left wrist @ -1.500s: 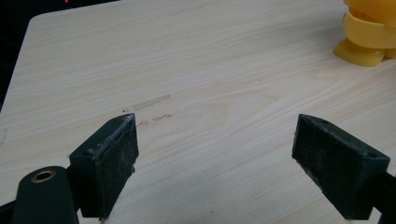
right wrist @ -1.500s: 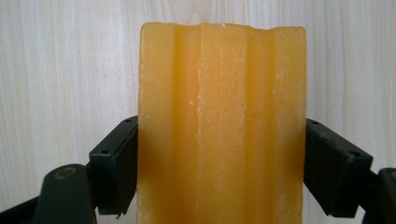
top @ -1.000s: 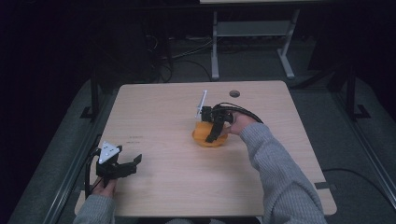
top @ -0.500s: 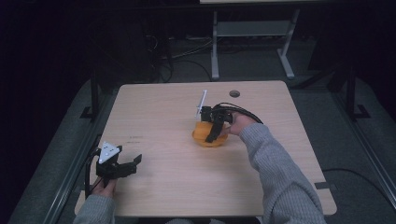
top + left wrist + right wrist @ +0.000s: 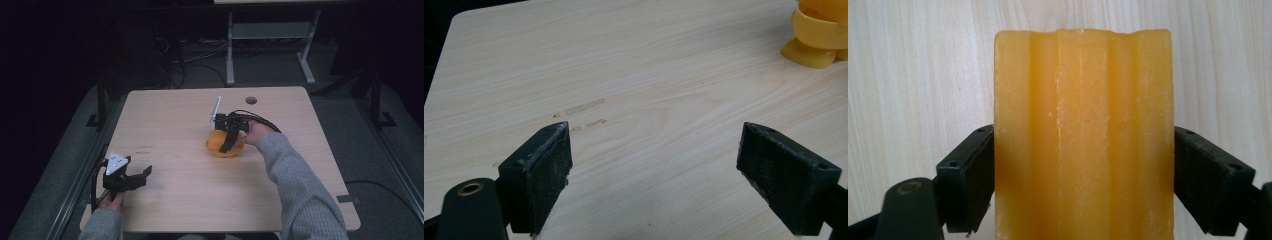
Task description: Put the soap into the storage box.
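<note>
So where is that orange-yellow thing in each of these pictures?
High view: the orange piece lies mid-table, right of centre, under the right gripper.
Left gripper view: top right corner, far off.
Right gripper view: centre, clamped between both jaws.
Shared landmark: the pale wooden table.

Orange ridged block (image 5: 1083,135) clamped between right tool (image 5: 1083,190) pads, held over yellow-orange bowl (image 5: 225,148), right of tabletop centre, toward 2 o'clock.

No readable text, label, brand, number or sign is showing anywhere: the orange block (image 5: 1083,135) and the wooden surface (image 5: 170,125) are carrying only plain, unmarked faces.
</note>
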### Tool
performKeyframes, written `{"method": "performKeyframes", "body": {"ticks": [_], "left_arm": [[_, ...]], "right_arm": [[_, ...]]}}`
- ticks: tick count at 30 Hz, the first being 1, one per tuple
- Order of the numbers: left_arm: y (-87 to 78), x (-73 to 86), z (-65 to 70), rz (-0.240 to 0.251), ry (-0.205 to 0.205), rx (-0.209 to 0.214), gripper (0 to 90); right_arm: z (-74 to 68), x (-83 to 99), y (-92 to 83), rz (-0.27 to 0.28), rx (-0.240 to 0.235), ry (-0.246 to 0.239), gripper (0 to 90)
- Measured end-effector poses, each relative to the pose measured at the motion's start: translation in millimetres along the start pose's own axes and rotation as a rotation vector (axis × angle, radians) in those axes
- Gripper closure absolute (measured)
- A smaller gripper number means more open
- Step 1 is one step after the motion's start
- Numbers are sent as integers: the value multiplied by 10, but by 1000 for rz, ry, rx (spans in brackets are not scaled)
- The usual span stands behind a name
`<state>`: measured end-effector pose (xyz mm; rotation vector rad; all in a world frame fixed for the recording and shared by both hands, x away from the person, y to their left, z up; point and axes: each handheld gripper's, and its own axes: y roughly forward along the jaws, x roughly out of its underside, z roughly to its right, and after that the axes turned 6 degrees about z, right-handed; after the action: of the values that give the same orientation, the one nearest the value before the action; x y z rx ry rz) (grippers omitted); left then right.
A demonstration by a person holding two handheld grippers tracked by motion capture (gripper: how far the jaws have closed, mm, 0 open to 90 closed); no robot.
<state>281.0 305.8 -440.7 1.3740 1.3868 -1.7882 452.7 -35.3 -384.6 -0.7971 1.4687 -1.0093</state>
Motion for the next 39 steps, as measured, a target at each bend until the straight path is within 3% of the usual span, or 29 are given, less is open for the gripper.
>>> {"method": "performKeyframes", "body": {"ticks": [15, 25, 34, 39], "left_arm": [[4, 5, 4, 0, 5, 7, 136], [-6, 6, -8, -8, 3, 10, 136], [-3, 6, 7, -11, 5, 12, 136], [-3, 11, 1, -13, 5, 9, 136]], "right_arm": [[-44, 33, -146, 56, 50, 30, 153], [-52, 104, -233, 103, 56, 63, 154], [-133, 236, -364, 157, 63, 103, 150], [-158, 315, -414, 162, 64, 119, 151]]}}
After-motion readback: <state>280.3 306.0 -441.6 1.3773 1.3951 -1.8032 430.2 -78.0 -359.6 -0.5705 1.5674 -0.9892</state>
